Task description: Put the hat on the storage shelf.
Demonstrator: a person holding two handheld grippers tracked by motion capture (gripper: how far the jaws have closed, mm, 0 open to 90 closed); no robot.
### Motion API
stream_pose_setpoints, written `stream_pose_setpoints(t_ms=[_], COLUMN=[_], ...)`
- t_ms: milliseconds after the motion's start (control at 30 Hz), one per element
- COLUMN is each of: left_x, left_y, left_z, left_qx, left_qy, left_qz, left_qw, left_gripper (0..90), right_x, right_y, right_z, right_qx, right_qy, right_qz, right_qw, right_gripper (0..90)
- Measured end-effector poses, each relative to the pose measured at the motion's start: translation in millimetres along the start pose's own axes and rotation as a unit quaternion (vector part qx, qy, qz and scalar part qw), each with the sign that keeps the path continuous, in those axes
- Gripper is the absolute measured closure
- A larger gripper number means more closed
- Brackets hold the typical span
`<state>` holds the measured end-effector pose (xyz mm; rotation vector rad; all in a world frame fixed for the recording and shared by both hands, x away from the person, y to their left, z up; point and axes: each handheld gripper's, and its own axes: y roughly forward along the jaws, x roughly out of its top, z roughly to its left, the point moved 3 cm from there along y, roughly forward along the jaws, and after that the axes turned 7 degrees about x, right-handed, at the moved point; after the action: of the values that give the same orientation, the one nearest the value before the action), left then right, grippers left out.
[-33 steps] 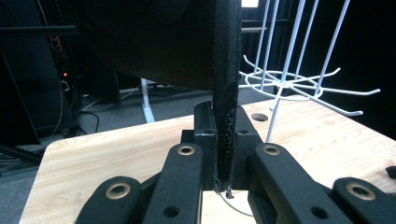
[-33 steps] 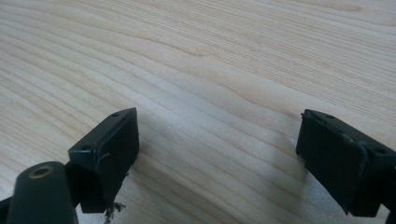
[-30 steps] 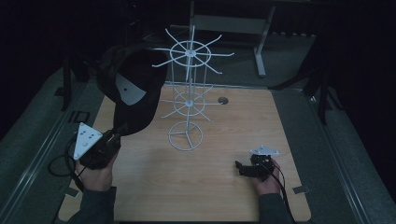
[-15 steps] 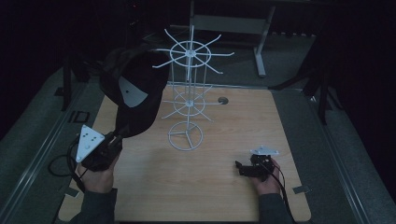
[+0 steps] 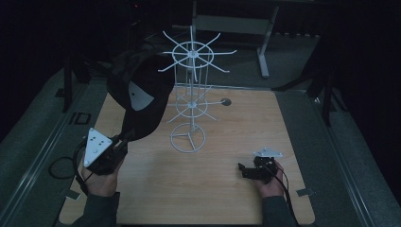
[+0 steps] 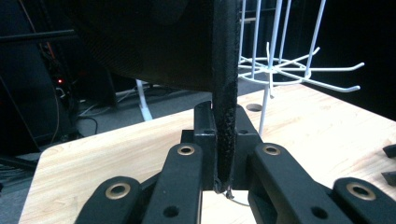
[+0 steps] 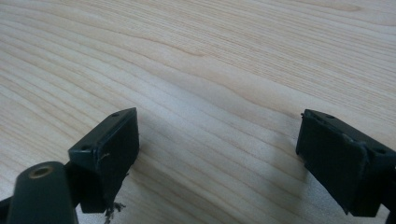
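Two tools work beside the white wire rack: the left tool clamps the brim of a black fabric cap, lifted left of the rack, probably for hanging; the right tool rests wide apart on the wooden tabletop.

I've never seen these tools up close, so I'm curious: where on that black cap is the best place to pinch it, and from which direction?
By the stiff brim edge, from below. The black cap hangs in the air left of the white wire rack, and the left gripper is shut on its thin brim from underneath. That flat edge fits between the jaws; the rounded, soft crown probably would not.
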<state>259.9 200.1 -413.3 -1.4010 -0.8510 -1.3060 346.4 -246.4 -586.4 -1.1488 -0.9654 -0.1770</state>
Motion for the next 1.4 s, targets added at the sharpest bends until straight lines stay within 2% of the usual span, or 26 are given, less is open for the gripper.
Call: stream_pose_setpoints(t_ms=[600,700,900,1100,1167,1267,1400], left_x=[-5.5,-5.4,-5.2,-5.7,-5.1,-4.4,-2.8], left_y=[5.7,5.9,7.2,8.5,8.2,8.2,8.3], left_z=[-0.2,-0.5,1.1,2.3,2.6,1.3,1.4], left_qx=[-0.008,-0.015,-0.020,-0.022,-0.029,-0.029,-0.037], left_qy=[0.008,0.004,-0.013,-0.023,-0.028,-0.029,-0.040], left_qz=[0.015,0.014,0.014,0.016,0.018,0.019,0.017], left_qw=[0.9998,0.9998,0.9996,0.9994,0.9990,0.9990,0.9984], left_gripper=[82.2,77.1,58.8,49.8,46.4,38.8,28.5], right_x=[0.0,0.0,0.0,0.0,0.0,0.0,0.0], right_y=[0.1,0.1,0.0,0.0,0.0,0.1,0.1], right_z=[0.0,0.0,0.1,0.0,0.1,0.1,0.1], right_qx=[0.000,0.000,0.000,0.000,0.000,0.000,0.000], right_qy=[0.000,0.000,0.000,0.000,0.000,0.001,0.001], right_qz=[-0.001,0.000,0.000,0.000,0.000,-0.001,-0.001], right_qw=[1.0000,1.0000,1.0000,1.0000,1.0000,1.0000,1.0000], right_gripper=[12.9,12.9,12.9,12.9,12.9,12.9,12.9])
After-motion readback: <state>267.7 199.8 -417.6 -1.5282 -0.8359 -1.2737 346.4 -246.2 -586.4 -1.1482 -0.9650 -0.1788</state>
